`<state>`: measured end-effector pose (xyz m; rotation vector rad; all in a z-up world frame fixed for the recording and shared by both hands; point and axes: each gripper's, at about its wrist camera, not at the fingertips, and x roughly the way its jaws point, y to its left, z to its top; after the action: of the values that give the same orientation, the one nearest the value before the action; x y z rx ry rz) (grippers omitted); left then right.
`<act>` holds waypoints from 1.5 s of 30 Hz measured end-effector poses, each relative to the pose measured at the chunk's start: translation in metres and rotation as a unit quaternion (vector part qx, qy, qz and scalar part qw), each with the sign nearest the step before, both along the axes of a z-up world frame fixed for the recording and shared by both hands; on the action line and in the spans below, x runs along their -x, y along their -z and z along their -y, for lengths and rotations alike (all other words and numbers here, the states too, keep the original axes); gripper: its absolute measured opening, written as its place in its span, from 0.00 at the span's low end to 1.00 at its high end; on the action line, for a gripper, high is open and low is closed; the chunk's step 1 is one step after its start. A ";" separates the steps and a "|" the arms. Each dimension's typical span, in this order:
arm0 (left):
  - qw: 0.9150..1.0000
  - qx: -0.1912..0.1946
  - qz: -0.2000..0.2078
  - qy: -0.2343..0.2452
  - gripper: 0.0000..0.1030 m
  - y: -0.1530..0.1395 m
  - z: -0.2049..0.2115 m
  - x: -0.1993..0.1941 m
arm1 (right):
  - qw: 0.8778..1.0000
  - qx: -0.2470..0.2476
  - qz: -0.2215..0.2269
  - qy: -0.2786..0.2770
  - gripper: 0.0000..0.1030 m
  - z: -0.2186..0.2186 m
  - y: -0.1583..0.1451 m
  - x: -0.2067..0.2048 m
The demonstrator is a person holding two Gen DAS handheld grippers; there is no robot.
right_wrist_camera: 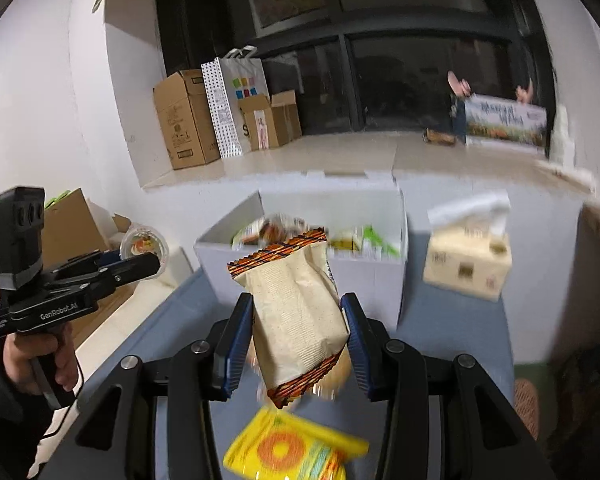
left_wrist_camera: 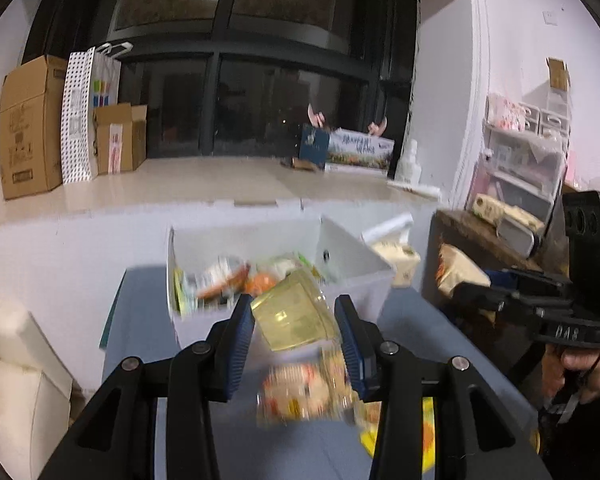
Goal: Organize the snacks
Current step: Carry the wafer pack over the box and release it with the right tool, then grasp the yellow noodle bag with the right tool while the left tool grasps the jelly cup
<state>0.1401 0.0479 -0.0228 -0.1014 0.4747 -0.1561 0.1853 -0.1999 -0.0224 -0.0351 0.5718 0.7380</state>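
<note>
My left gripper [left_wrist_camera: 296, 316] is shut on a clear plastic jelly cup [left_wrist_camera: 294, 312] and holds it above the blue table, just in front of the white snack box [left_wrist_camera: 204, 320]. It also shows in the right wrist view [right_wrist_camera: 144, 258], out to the left, with the cup [right_wrist_camera: 144, 246]. My right gripper [right_wrist_camera: 298, 316] is shut on a beige snack bag with orange-and-black edges [right_wrist_camera: 296, 312], held upright before the white box [right_wrist_camera: 300, 276], which holds several snacks. It shows in the left wrist view [left_wrist_camera: 472, 292] with the bag [left_wrist_camera: 458, 274]. A yellow packet [right_wrist_camera: 292, 452] lies on the table below.
A tissue box [right_wrist_camera: 468, 264] stands right of the white box. Another wrapped snack [left_wrist_camera: 296, 394] lies on the blue table [left_wrist_camera: 148, 340]. Cardboard boxes [right_wrist_camera: 184, 120] and a paper bag [right_wrist_camera: 232, 100] stand on the window ledge behind. A dark wooden shelf [left_wrist_camera: 484, 232] is at the right.
</note>
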 end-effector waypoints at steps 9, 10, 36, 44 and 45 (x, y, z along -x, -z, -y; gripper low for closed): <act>1.000 -0.009 -0.020 -0.020 0.44 -0.020 -0.019 -0.111 | 0.999 0.042 -0.006 0.023 0.46 -0.064 -0.024 -0.096; 0.999 -0.014 -0.027 -0.021 0.44 -0.019 -0.019 -0.123 | 0.998 0.051 -0.010 0.025 0.46 -0.069 -0.023 -0.105; 0.998 -0.002 -0.046 -0.038 1.00 -0.015 -0.031 -0.096 | 0.994 0.053 -0.044 0.082 1.00 -0.044 -0.003 -0.120; 0.999 0.010 -0.009 -0.037 1.00 -0.010 -0.011 0.006 | 0.999 0.004 -0.014 0.030 1.00 0.013 -0.002 -0.021; 0.999 0.023 -0.006 -0.035 1.00 -0.006 -0.008 0.024 | 1.000 0.006 -0.016 0.019 1.00 0.020 0.006 -0.003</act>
<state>0.1161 0.0561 -0.0172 -0.1634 0.4796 -0.0981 0.1887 -0.2201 -0.0282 -0.0228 0.6063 0.7001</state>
